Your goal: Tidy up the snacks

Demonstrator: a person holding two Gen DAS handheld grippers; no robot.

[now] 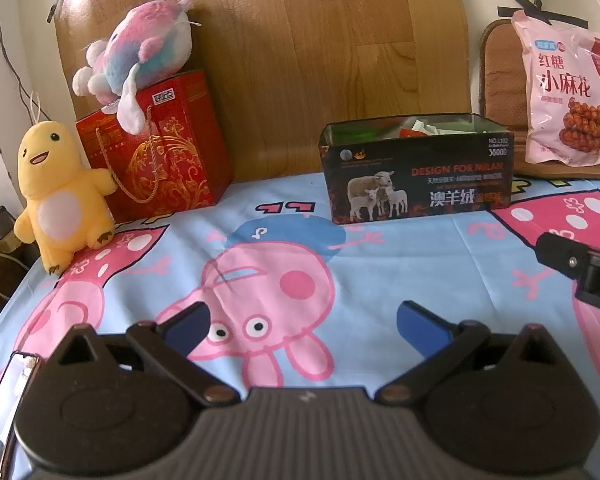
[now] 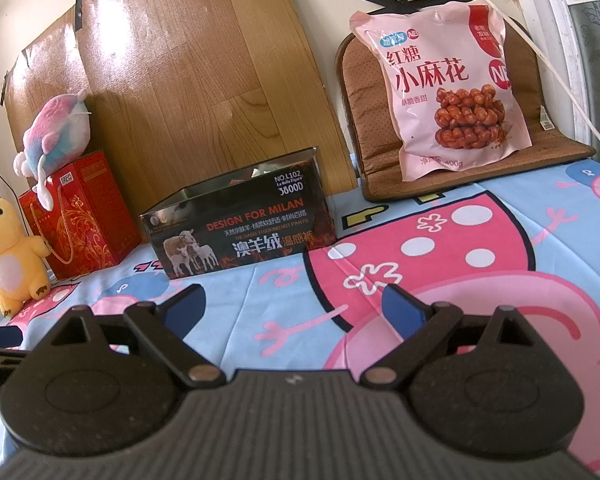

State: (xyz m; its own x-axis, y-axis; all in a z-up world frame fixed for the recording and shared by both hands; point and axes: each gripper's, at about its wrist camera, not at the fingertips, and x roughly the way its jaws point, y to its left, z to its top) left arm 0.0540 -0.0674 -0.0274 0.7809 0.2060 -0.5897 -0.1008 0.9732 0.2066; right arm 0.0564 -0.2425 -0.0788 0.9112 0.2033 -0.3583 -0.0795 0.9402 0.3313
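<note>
From the left wrist, the left gripper [image 1: 302, 322] hovers over the cartoon-pig bedsheet [image 1: 420, 248], jaws spread wide and empty. Ahead stands the open black box [image 1: 416, 176] (small packets inside), with the pink snack bag [image 1: 566, 92] leaning far right.

From the right wrist, the right gripper [image 2: 292, 308] is likewise spread apart, holding nothing. The snack bag [image 2: 440, 88] rests upright on a brown cushion [image 2: 384, 160], right of the box [image 2: 240, 224].

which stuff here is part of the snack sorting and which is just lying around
For the job:
pink snack bag
open black box with packets inside
left tool, right tool, both open

Just lying about:
yellow plush
pastel plush
red gift bag
brown cushion
</note>
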